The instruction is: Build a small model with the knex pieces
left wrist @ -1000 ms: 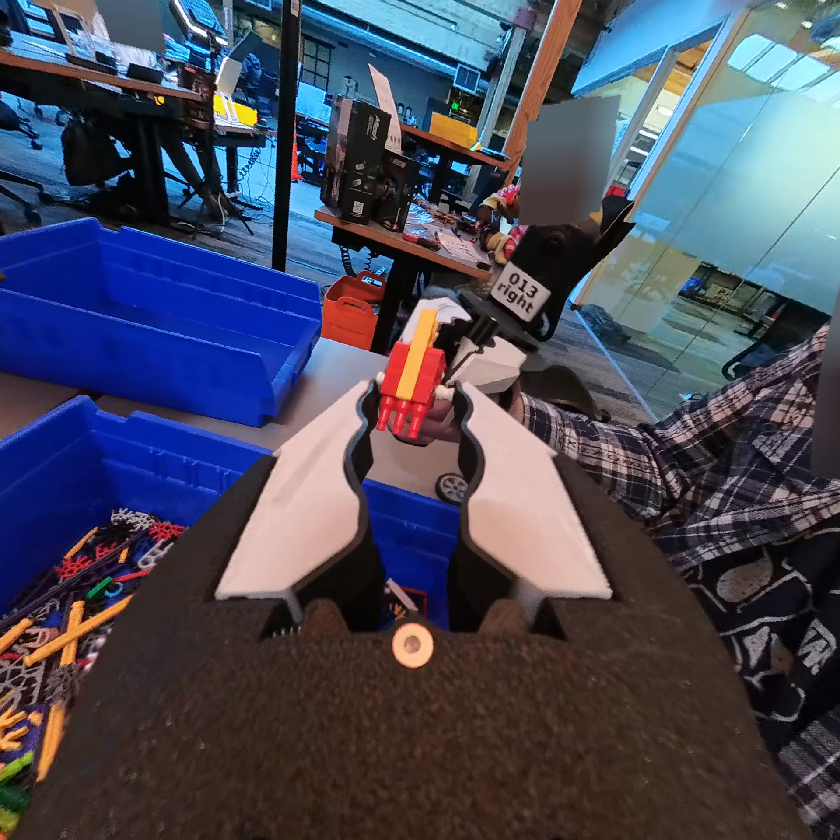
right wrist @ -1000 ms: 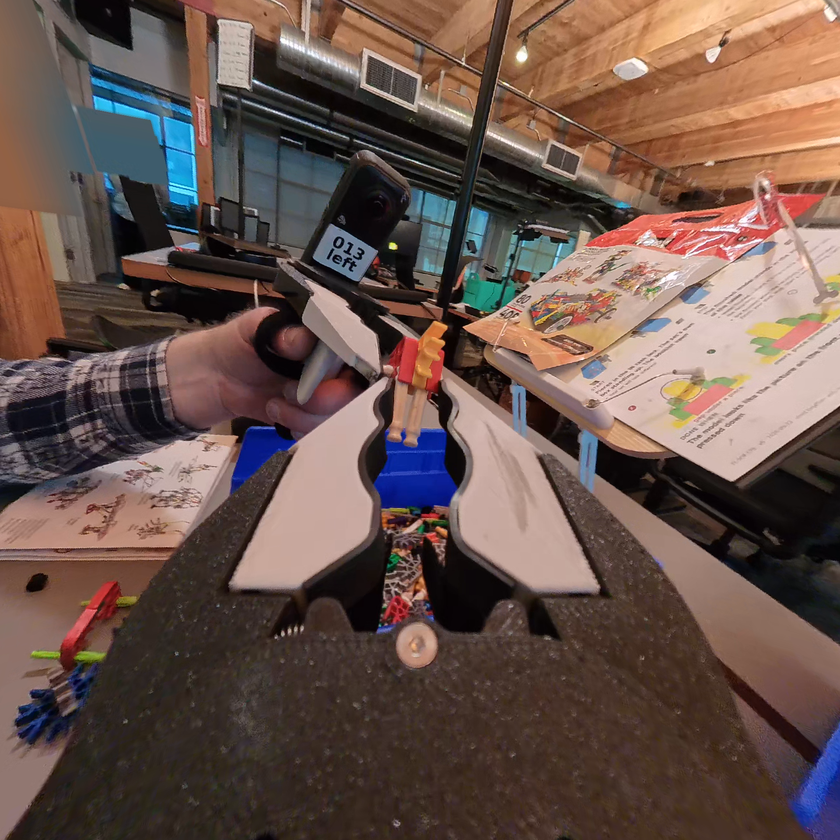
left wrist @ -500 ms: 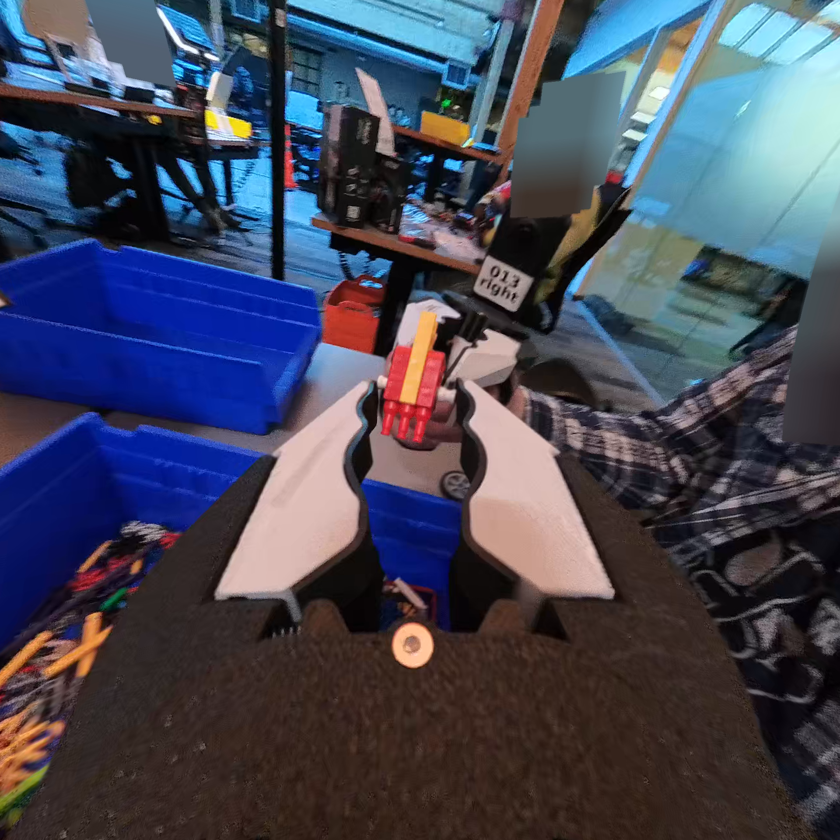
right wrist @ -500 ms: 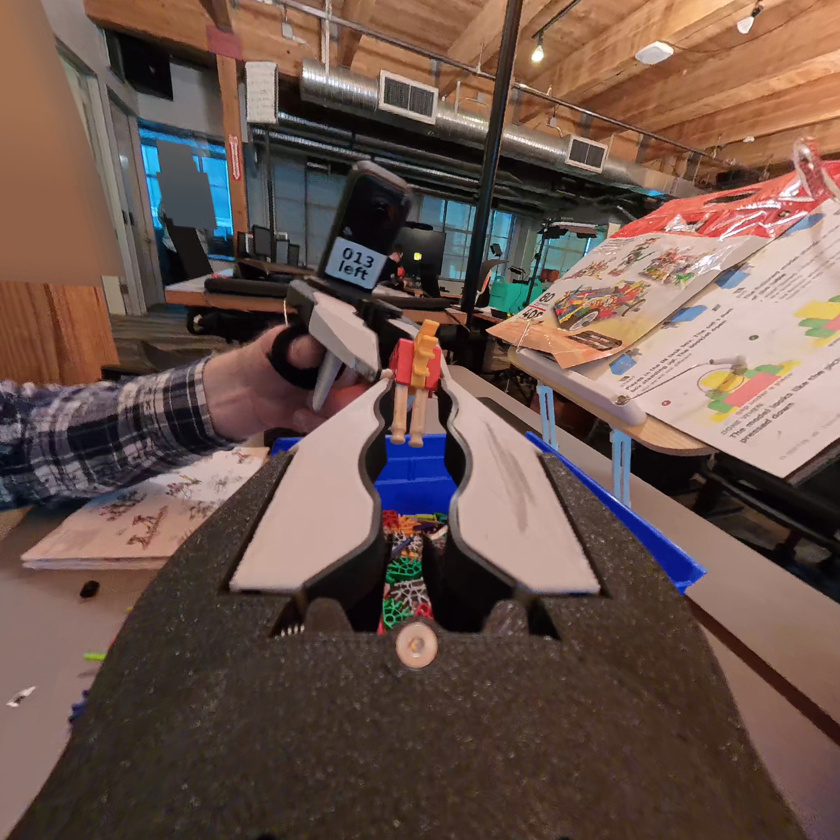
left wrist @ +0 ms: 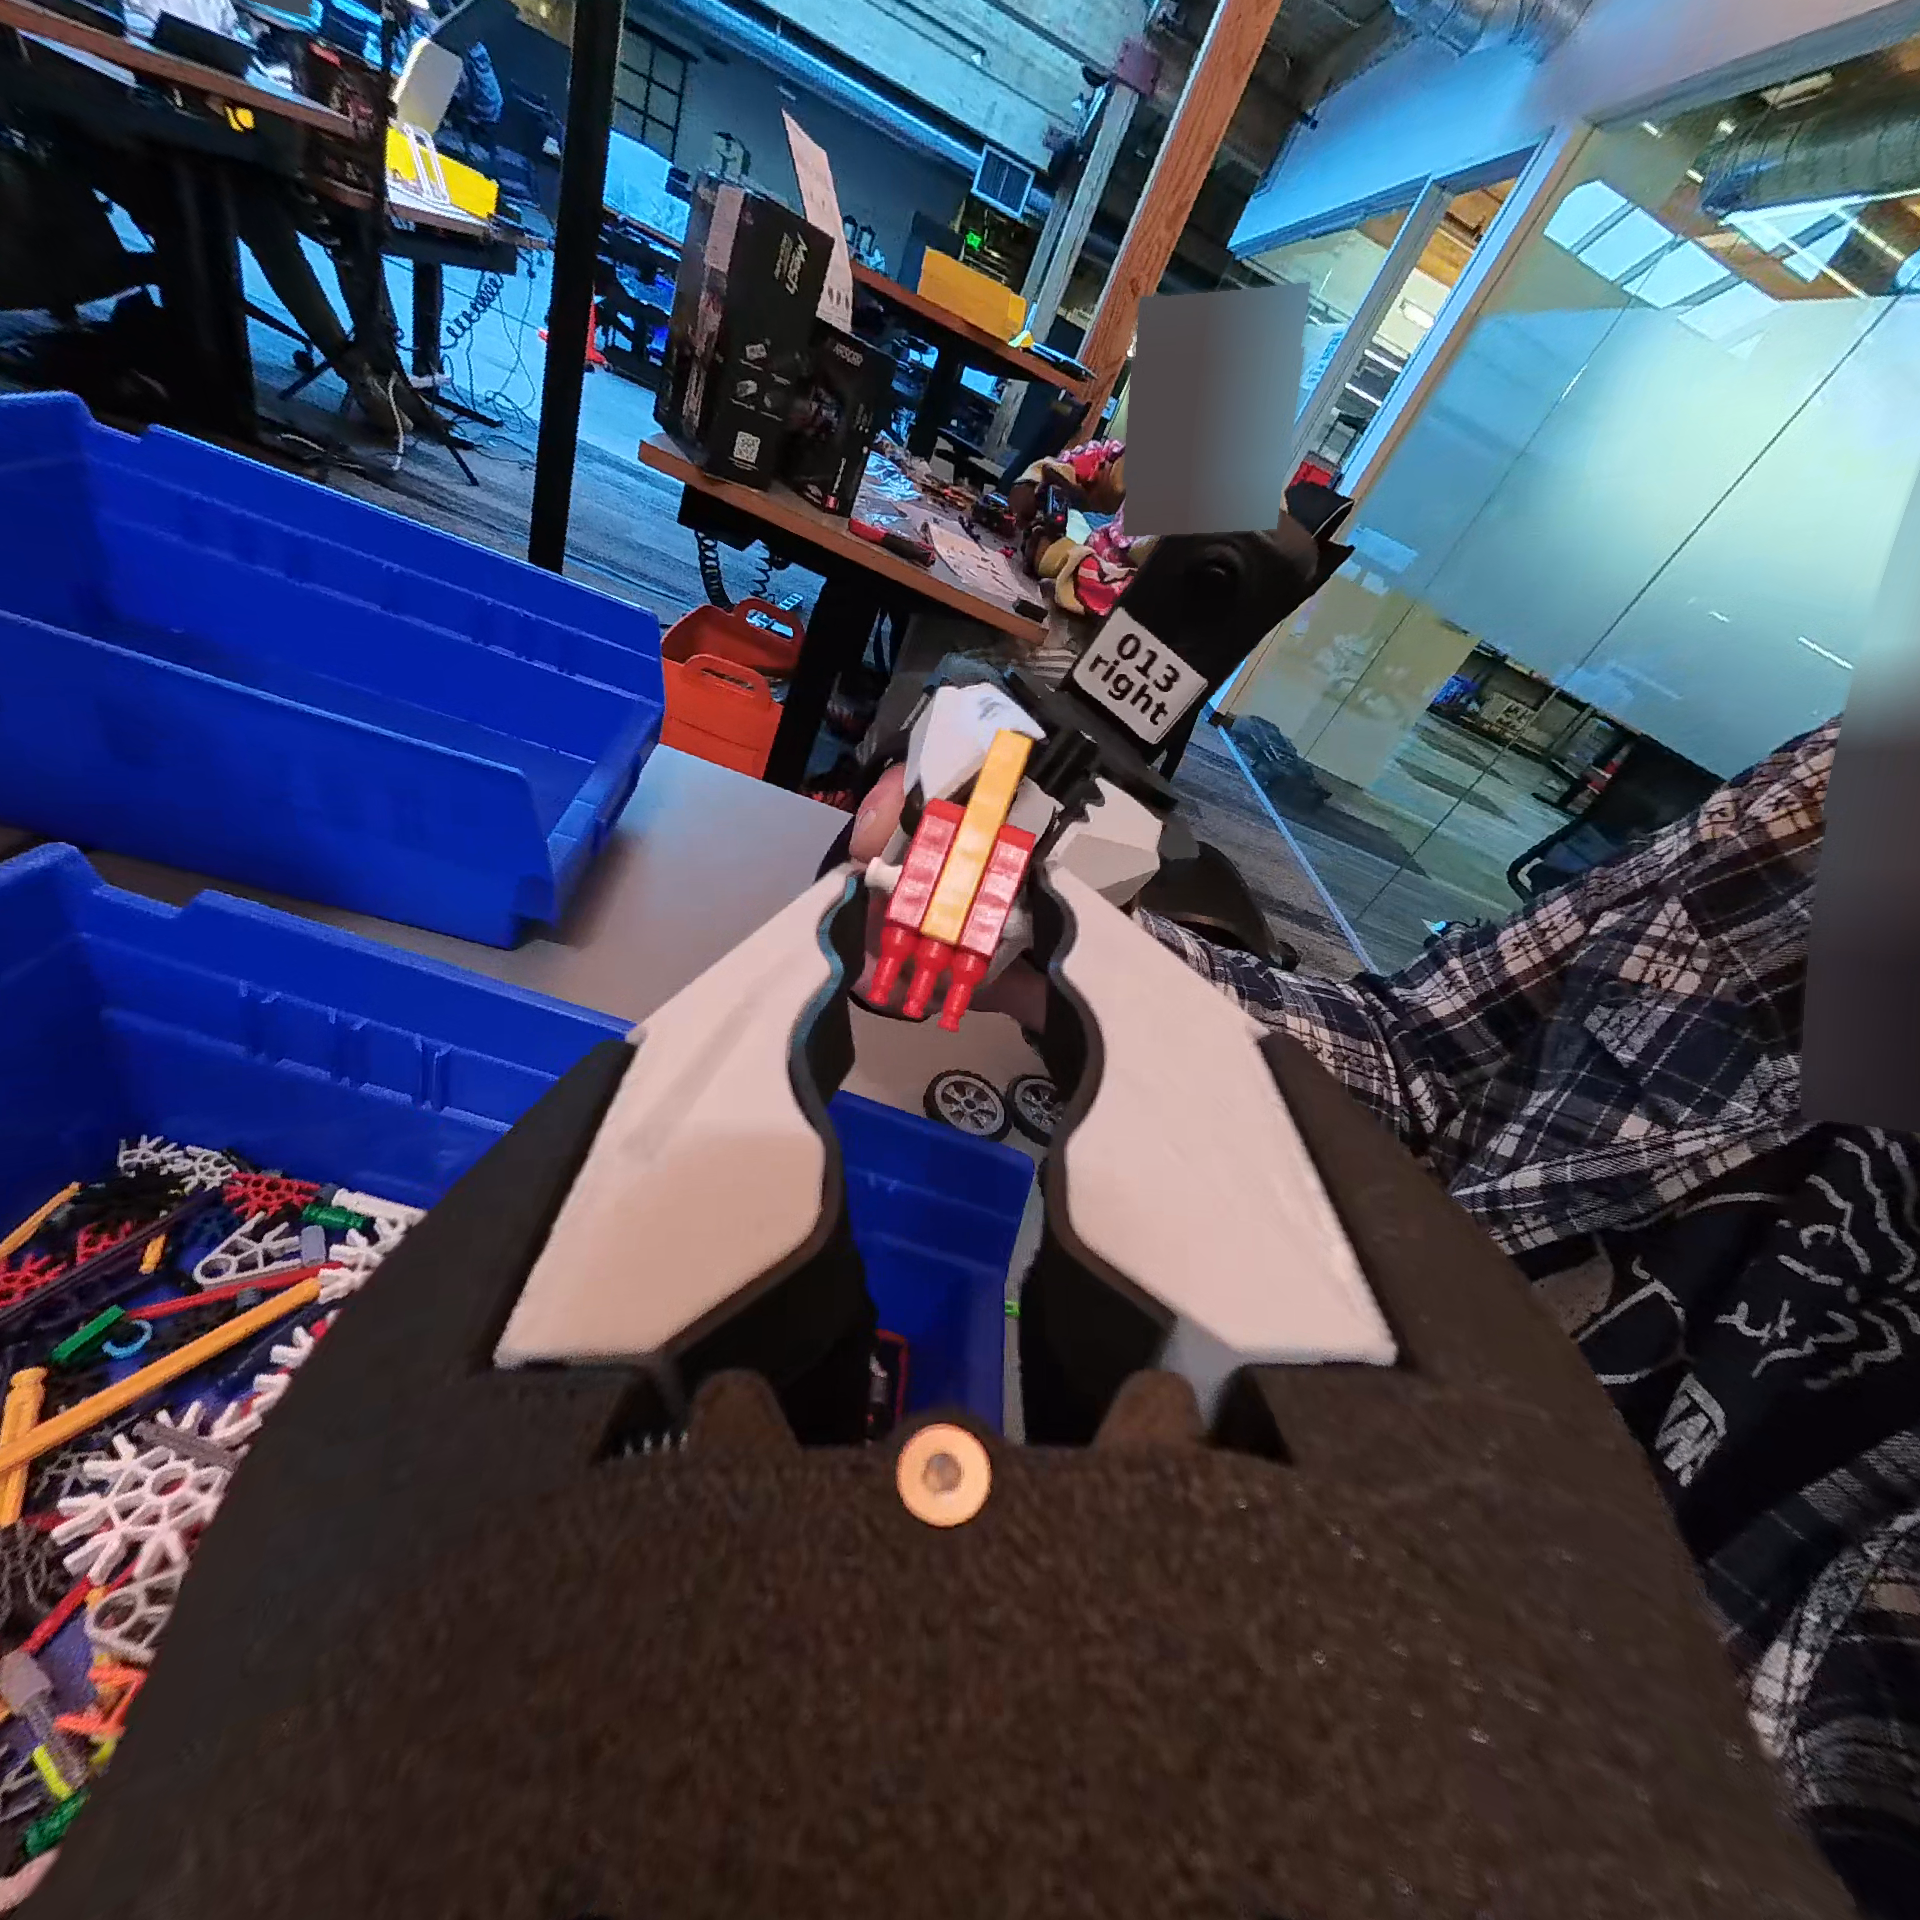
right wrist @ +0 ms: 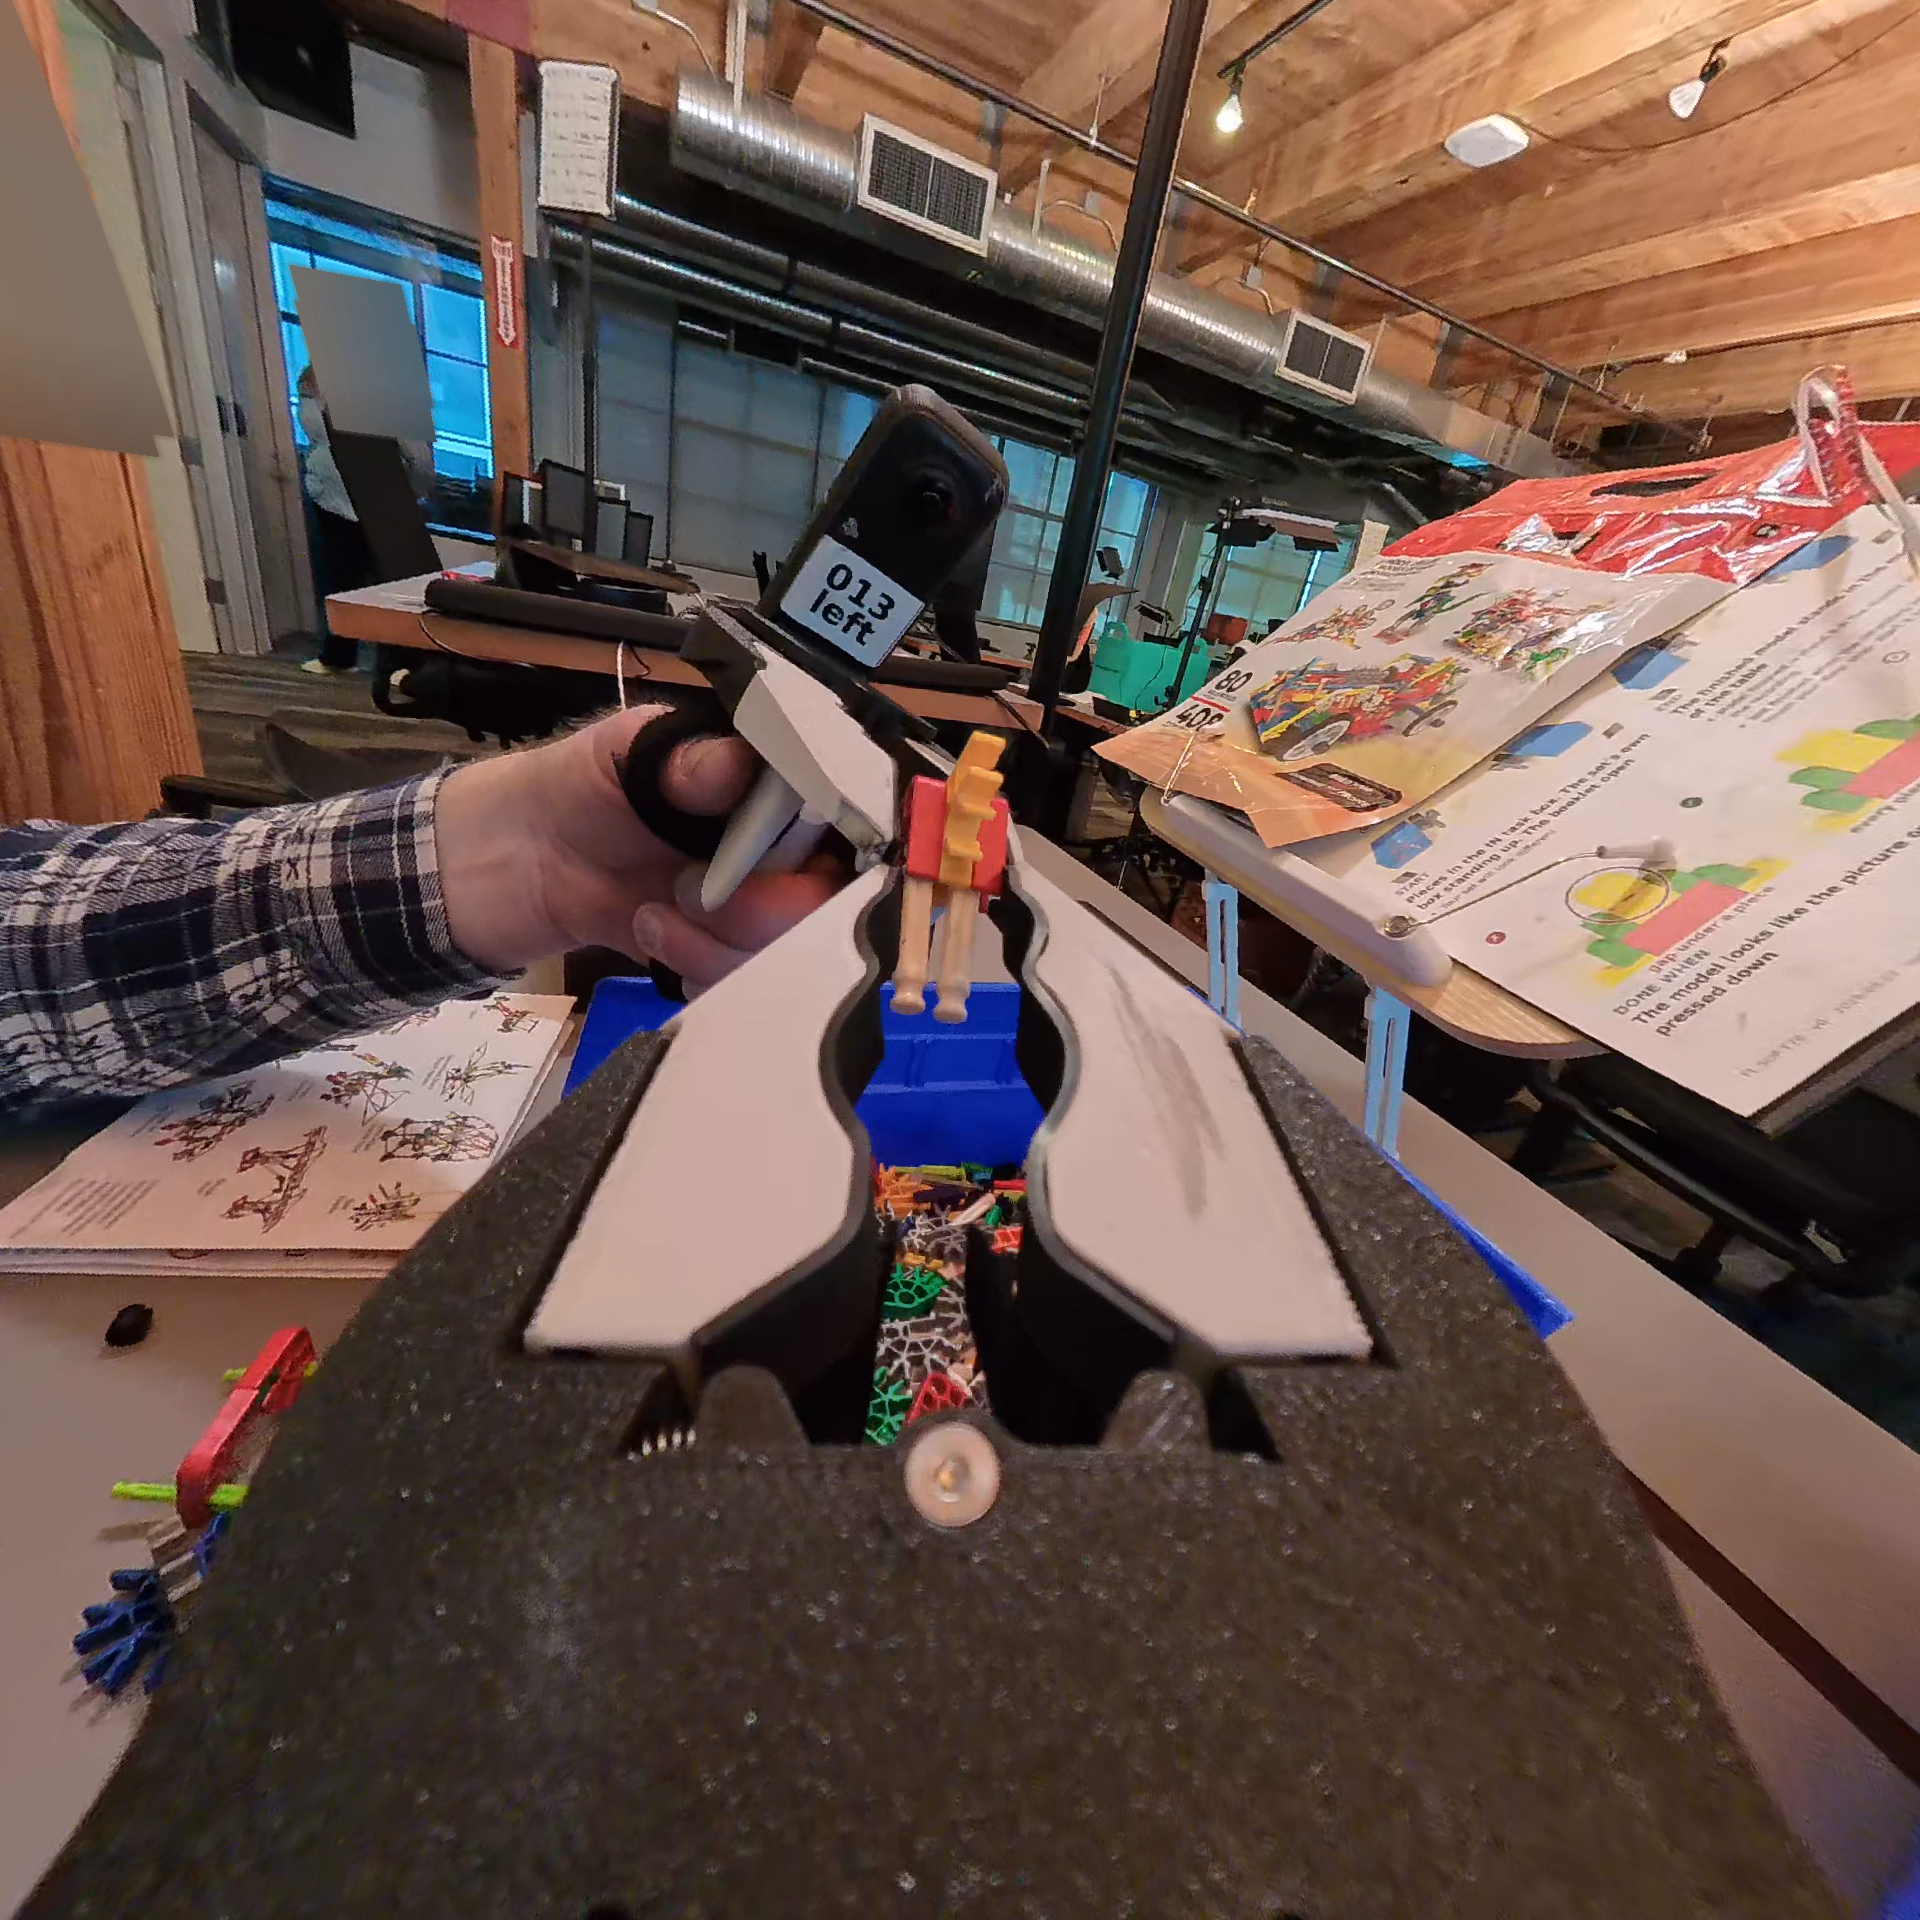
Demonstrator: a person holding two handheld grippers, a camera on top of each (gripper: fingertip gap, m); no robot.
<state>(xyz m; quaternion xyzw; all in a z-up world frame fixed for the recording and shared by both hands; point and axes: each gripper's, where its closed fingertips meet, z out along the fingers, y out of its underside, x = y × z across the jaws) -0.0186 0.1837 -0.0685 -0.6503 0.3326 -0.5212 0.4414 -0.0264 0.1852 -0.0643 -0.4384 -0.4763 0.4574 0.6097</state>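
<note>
A small toy assembly of red blocks with a yellow strip [left wrist: 958, 883] is held in the air between both grippers. In the right wrist view it shows red and yellow with two tan pegs hanging down [right wrist: 954, 847]. My left gripper [left wrist: 943, 906] is shut on it from one side. My right gripper [right wrist: 948, 885] is shut on it from the opposite side. Each gripper also shows in the other's view, held by a hand in a plaid sleeve: the right one [left wrist: 1081, 821], the left one [right wrist: 821, 758].
A blue bin [left wrist: 312, 1049] full of coloured rods and connectors lies under the grippers, with a second blue bin [left wrist: 312, 686] behind. Two small wheels [left wrist: 971, 1103] lie on the table. An instruction booklet [right wrist: 291, 1132], loose pieces [right wrist: 234, 1413] and a tilted instruction board [right wrist: 1662, 862] are nearby. Left and right tips are no more than a few centimetres apart.
Both grippers have shifted and tilted slightly together with the assembly still gripped between them. The grip itself has not changed.
</note>
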